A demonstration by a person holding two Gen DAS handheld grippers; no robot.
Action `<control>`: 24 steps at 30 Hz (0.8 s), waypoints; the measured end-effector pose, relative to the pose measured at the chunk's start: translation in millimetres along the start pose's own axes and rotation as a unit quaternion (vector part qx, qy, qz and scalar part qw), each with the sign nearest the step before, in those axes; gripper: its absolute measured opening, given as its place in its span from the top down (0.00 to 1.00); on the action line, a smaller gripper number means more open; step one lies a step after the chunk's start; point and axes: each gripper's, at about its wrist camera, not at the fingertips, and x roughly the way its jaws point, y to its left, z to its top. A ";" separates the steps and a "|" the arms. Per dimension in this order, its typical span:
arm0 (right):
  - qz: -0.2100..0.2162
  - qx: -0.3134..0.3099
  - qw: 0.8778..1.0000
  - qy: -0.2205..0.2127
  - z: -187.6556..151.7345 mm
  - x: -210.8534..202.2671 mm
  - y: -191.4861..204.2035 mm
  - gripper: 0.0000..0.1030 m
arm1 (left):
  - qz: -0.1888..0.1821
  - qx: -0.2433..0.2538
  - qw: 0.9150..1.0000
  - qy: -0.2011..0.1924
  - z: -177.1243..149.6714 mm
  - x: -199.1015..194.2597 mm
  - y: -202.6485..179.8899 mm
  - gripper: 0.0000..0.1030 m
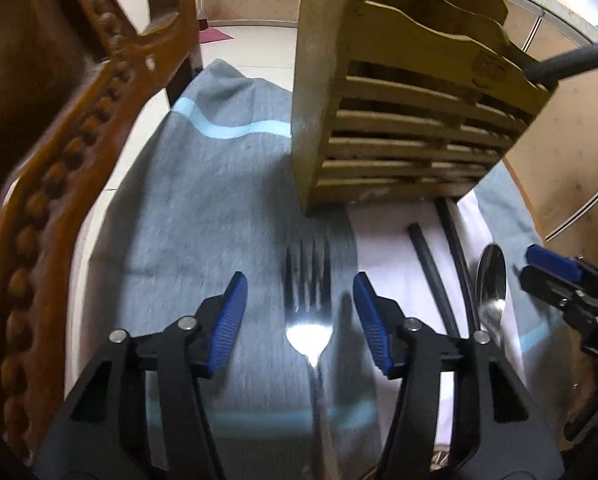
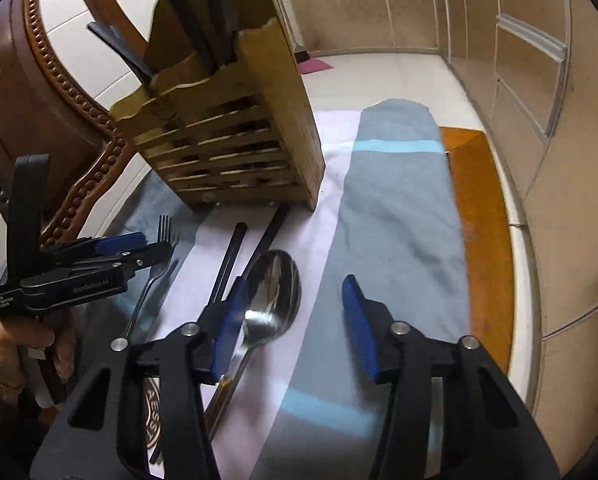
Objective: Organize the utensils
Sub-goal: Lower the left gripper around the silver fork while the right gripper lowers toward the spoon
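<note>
A: Right, where are you now?

B: My left gripper hangs over the fork, jaws partly apart with 1 blue pad on each side of the tines, touching nothing. The fork lies flat on the grey towel, handle towards me, so I can straddle it from above.

A: And the other one?

B: My right gripper is half-wide over the spoon. The left pad overlaps the bowl's edge in the right wrist view; whether it touches, I cannot tell. Nothing is held.

A: Why both together?

B: I judge it saves a trip: fork and spoon lie well apart, with 2 black chopsticks between them.

A: Where do they go?

B: Probably the wooden utensil holder standing just beyond, already carrying dark handles. Its slots open upward, so each piece needs tipping upright.
</note>
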 end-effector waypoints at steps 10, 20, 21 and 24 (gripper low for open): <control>0.059 -0.010 0.998 0.032 11.8 34.7 -7.5 0.60 | -0.028 0.017 0.999 -0.006 8.1 5.1 -5.2 0.75; 0.086 -0.020 0.995 0.049 13.9 38.8 -4.7 0.96 | -0.026 0.034 0.999 -0.021 4.6 -3.3 -11.6 0.78; 0.082 -0.021 0.995 0.047 14.1 36.0 -3.8 0.96 | -0.023 0.033 0.999 -0.024 4.1 -7.0 -11.4 0.78; 0.082 -0.024 0.996 0.039 15.1 24.3 -2.3 0.96 | -0.017 0.037 0.998 -0.039 1.5 -26.2 -15.9 0.78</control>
